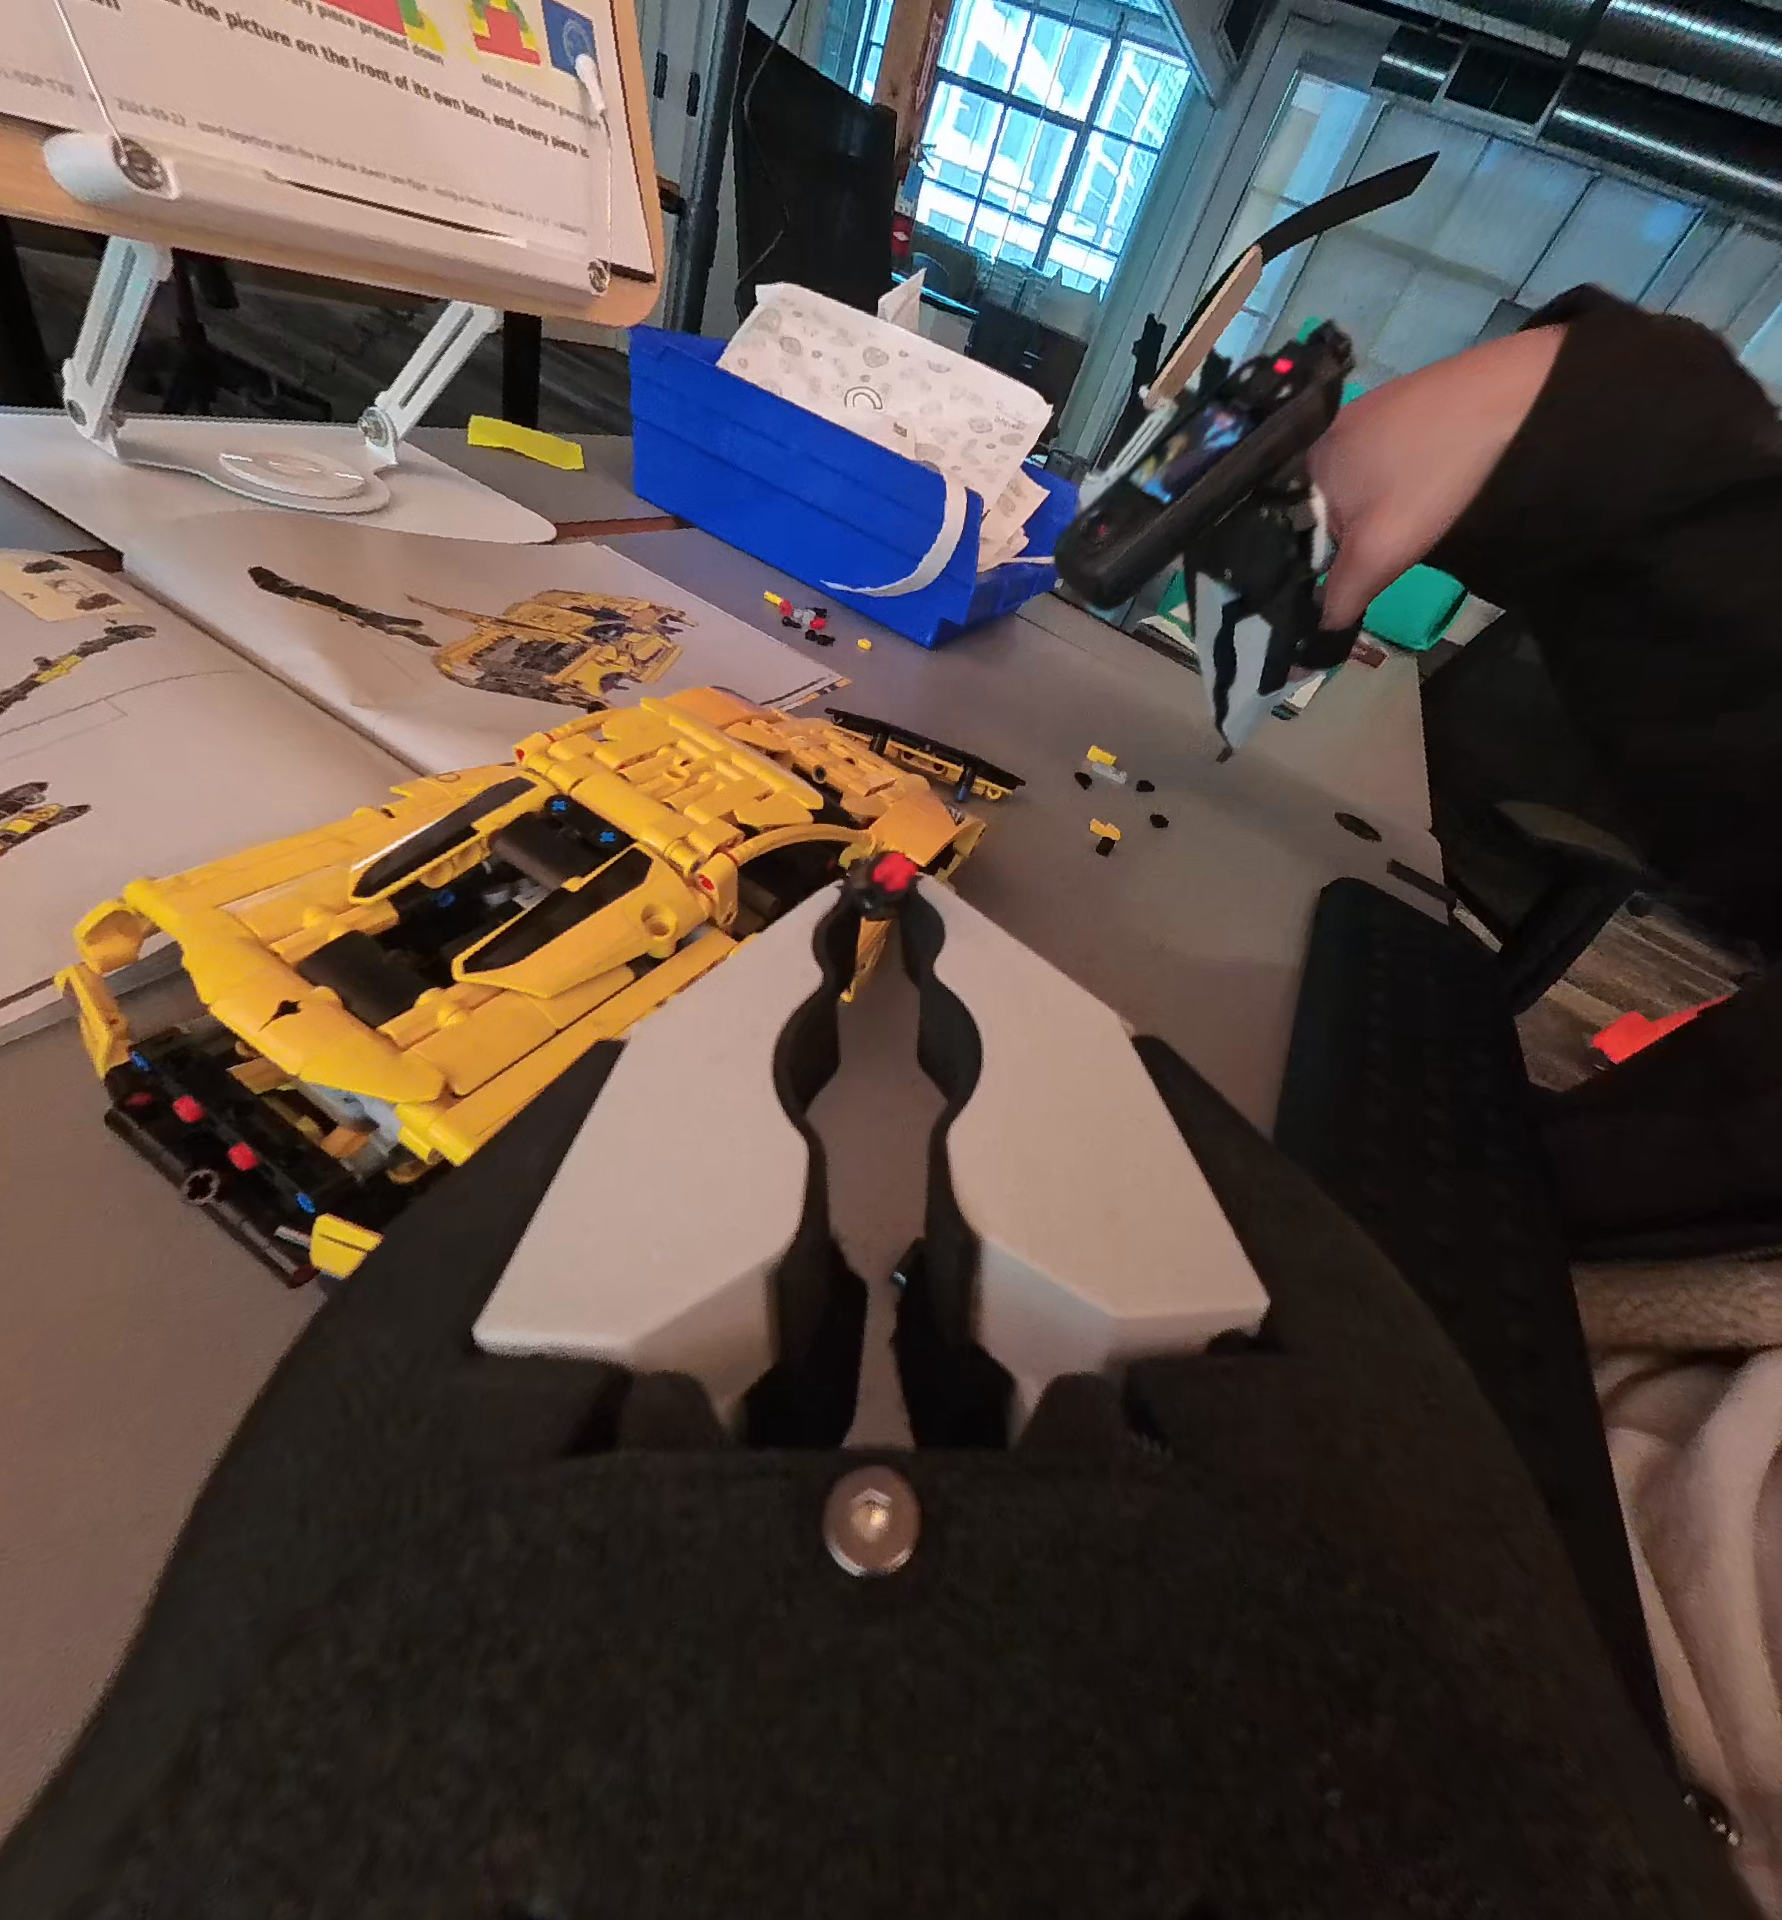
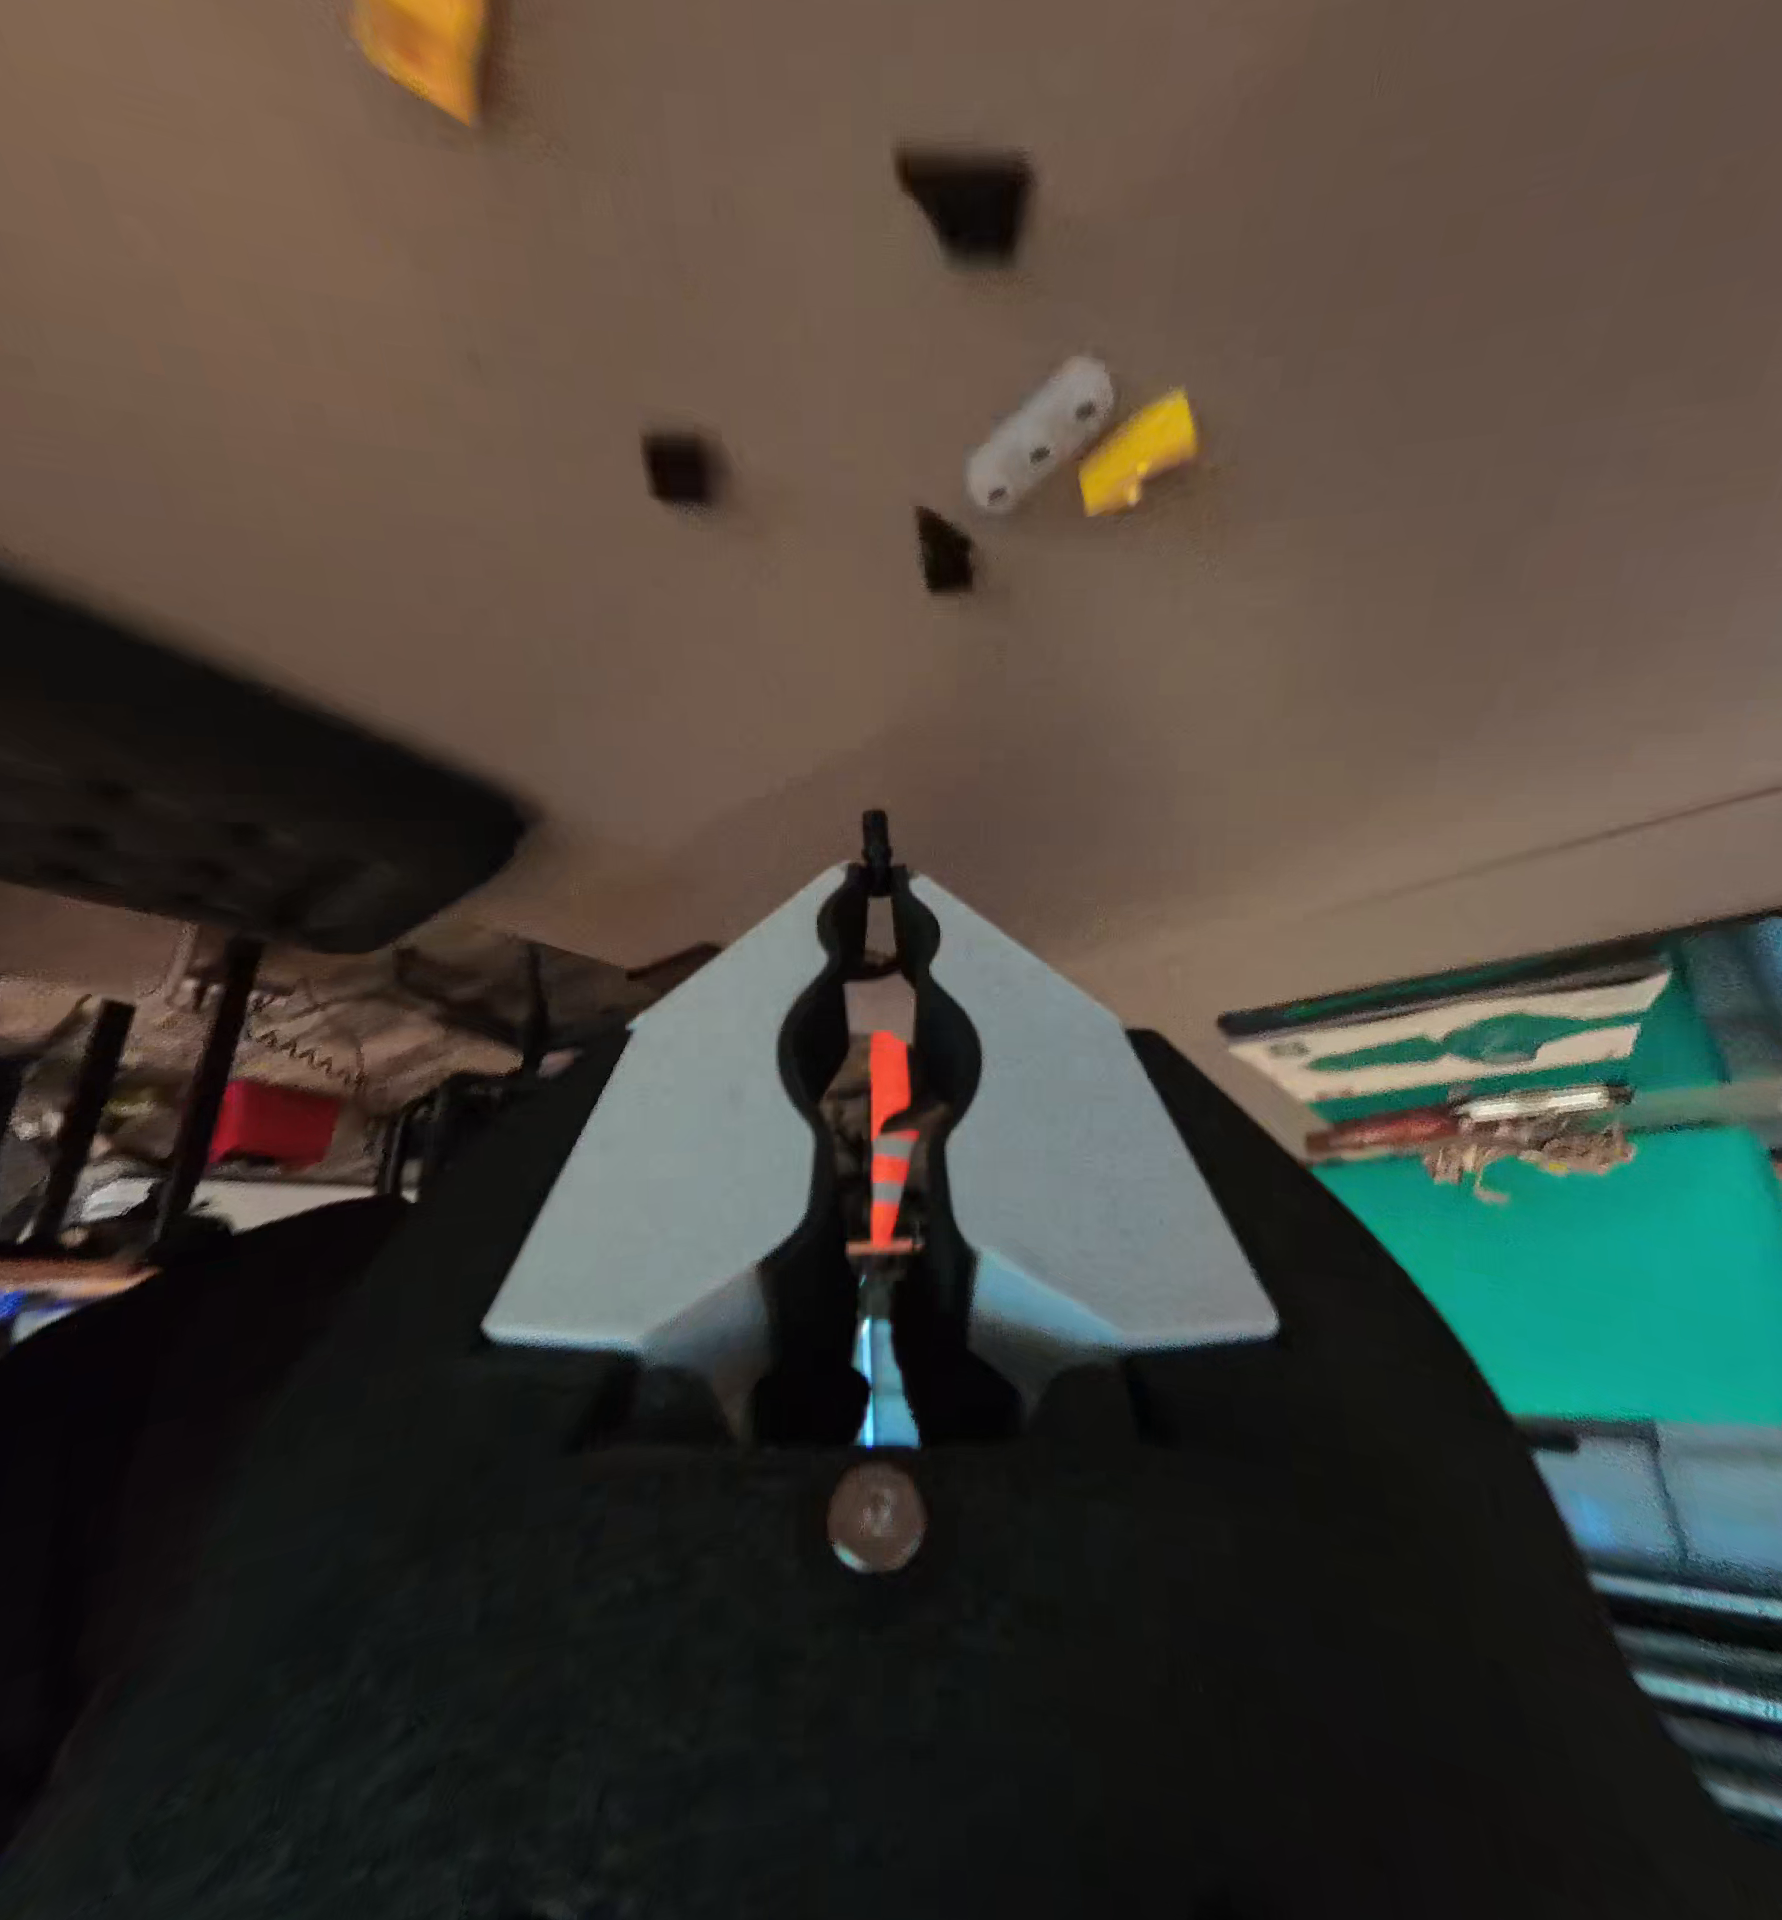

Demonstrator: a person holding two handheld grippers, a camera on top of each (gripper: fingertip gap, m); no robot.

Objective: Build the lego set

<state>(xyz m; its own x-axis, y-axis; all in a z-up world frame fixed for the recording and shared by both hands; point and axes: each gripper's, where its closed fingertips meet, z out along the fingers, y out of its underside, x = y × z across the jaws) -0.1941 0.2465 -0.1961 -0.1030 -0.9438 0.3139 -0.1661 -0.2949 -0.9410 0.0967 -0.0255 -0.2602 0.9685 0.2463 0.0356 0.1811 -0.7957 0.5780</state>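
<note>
A yellow lego car [image 1: 513,935] lies on the grey table [image 1: 1230,935], partly over an open instruction booklet [image 1: 191,748]. My left gripper [image 1: 879,883] is shut on a small black and red piece [image 1: 882,875], held just right of the car's side. My right gripper [image 2: 874,873] is shut on a small black pin [image 2: 874,836], held above the table. It also shows in the left wrist view [image 1: 1230,727], raised over loose pieces [image 1: 1115,800]. In the right wrist view, a white beam [image 2: 1038,431], a yellow piece [image 2: 1141,452] and black pins [image 2: 679,468] lie ahead.
A blue bin [image 1: 814,488] with paper bags stands at the back. A stand with an instruction sheet [image 1: 326,135] is at the back left. More small pieces [image 1: 804,618] lie by the bin. A black chair back [image 1: 1406,1091] is at the table's right edge. One gripper's finger ends stand about 40 cm off the other's.
</note>
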